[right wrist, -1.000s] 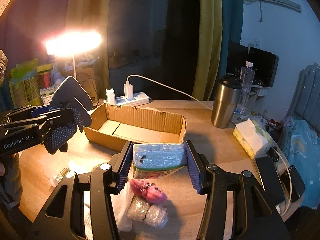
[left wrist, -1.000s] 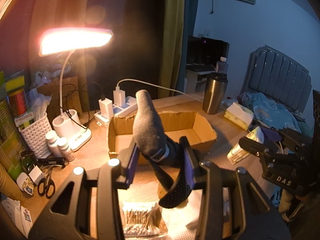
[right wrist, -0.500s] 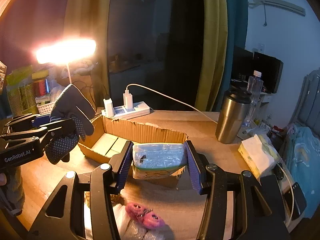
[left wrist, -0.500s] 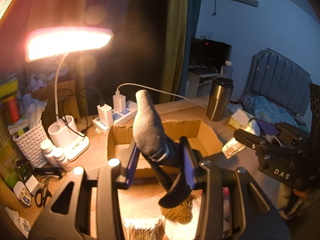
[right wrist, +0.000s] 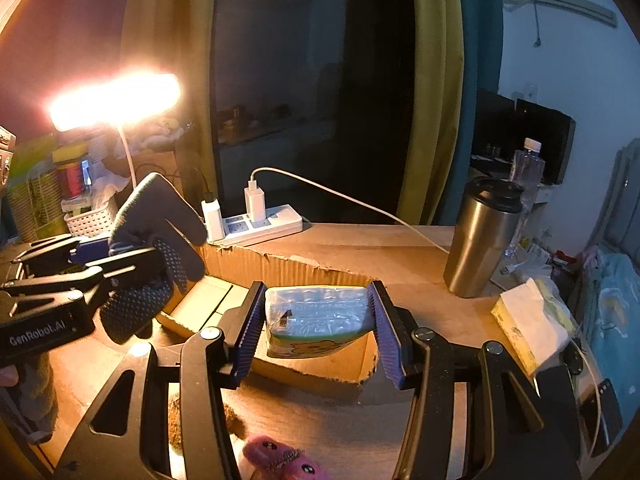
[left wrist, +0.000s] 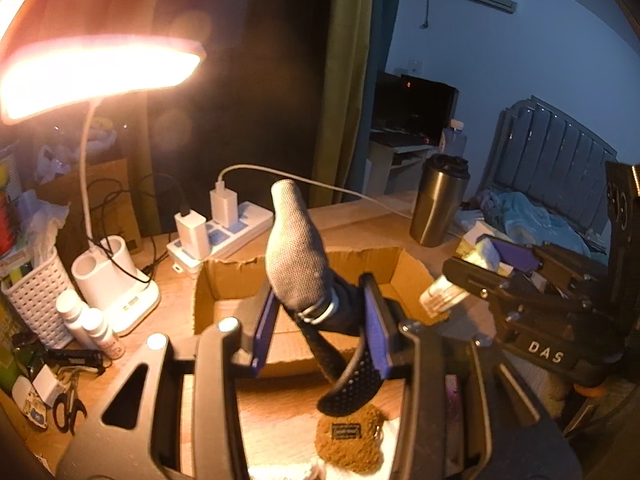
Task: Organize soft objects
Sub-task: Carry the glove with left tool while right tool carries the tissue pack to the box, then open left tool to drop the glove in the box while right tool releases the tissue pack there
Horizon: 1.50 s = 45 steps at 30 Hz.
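My left gripper point(left wrist: 318, 320) is shut on a dark dotted glove point(left wrist: 296, 268) and holds it above the near wall of an open cardboard box point(left wrist: 224, 280). The glove point(right wrist: 156, 240) and left gripper point(right wrist: 120, 258) also show at the left of the right wrist view. My right gripper point(right wrist: 318, 328) is shut on a plastic-wrapped tissue pack point(right wrist: 316, 322), held over the box's near right corner point(right wrist: 352, 372). In the left wrist view the right gripper point(left wrist: 468, 280) with the pack point(left wrist: 442, 300) is at the right.
On the table lie a brown fuzzy pouch point(left wrist: 348, 440) and a pink plush point(right wrist: 280, 456). A lit desk lamp point(left wrist: 96, 72), a power strip point(right wrist: 256, 224), a steel tumbler point(right wrist: 482, 236), a tissue box point(right wrist: 528, 320), a white basket point(left wrist: 30, 300) and scissors point(left wrist: 68, 404) surround the box.
Both grippers have moved forward toward the box with their loads. The tissue pack went from above the table to over the box's near corner.
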Motion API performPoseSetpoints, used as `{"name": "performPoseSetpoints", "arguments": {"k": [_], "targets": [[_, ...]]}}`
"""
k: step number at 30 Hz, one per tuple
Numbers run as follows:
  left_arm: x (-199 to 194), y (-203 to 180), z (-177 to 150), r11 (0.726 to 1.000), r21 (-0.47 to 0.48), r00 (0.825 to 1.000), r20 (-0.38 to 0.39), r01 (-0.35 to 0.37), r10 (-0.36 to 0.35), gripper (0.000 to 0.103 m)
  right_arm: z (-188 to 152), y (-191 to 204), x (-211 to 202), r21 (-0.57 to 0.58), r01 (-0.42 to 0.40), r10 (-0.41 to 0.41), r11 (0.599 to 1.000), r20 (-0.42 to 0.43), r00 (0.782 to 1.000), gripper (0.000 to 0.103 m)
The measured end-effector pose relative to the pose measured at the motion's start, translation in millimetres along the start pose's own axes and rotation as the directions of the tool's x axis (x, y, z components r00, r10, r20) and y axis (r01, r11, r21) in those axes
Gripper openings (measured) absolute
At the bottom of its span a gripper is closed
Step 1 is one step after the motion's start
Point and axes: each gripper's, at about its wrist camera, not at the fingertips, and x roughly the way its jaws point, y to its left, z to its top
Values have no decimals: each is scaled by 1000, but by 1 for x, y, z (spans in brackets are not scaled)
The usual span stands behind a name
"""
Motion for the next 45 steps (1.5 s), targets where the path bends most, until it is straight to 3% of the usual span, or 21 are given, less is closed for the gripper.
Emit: {"name": "performPoseSetpoints", "arguments": {"k": [13, 31, 34, 38, 45], "targets": [[40, -3, -1, 999, -8, 998, -39, 42, -42, 41, 0, -4, 38, 4, -39, 39, 999, -37, 999, 54], [103, -3, -18, 996, -41, 983, -161, 78, -83, 44, -18, -27, 81, 52, -16, 23, 999, -135, 991, 54], [104, -3, -19, 997, -33, 983, -171, 63, -68, 53, -18, -27, 85, 62, -23, 32, 998, -146, 989, 55], [102, -1, -19, 998, -32, 984, -169, 49, -54, 55, -16, -27, 83, 68, -17, 27, 998, -146, 989, 63], [90, 2, -16, 999, -34, 989, -144, 29, -33, 58, -11, -25, 69, 61, -1, 9, 998, -123, 992, 66]]}}
